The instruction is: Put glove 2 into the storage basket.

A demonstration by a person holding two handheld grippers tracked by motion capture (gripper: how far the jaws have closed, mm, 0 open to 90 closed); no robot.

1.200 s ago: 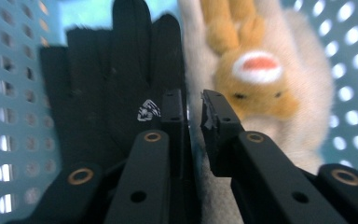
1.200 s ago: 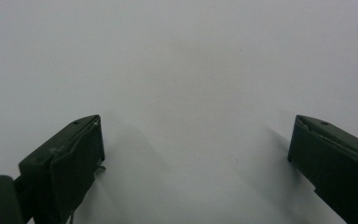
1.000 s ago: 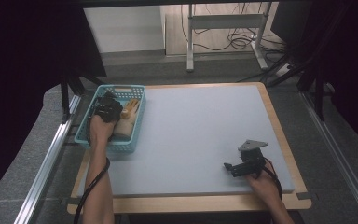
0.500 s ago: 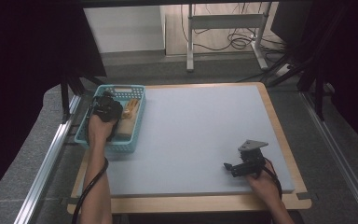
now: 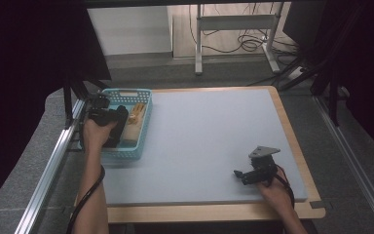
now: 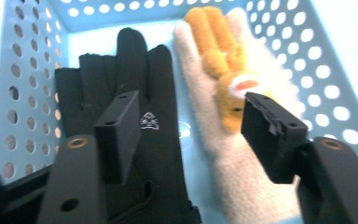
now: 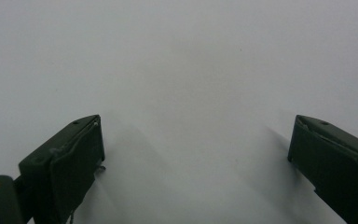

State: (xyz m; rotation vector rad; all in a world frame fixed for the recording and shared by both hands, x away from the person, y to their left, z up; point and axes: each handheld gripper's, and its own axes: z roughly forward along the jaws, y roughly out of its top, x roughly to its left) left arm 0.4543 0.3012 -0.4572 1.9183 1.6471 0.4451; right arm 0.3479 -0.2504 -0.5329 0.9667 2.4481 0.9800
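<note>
Here, worktop (image 5: 209,141): you are working over a pale grey mat lying on a wooden board whose edge is showing along the right and near sides.
Basket (image 5: 143,126): a light blue perforated basket is sitting at the mat's far left corner.
Gloves: a black glove (image 6: 121,93) and a cream glove (image 6: 242,186) with orange fingers are lying side by side inside it, touching.
Left tongs (image 6: 186,135): you are holding them spread apart, just above both gloves, gripping nothing.
Right tongs (image 7: 191,158): you are holding them wide apart near the mat's near right corner, over bare grey surface.
Room: metal rails are running beside the worktop; a white stand (image 5: 233,29) and loose cables (image 5: 243,41) are sitting on the floor beyond.
</note>
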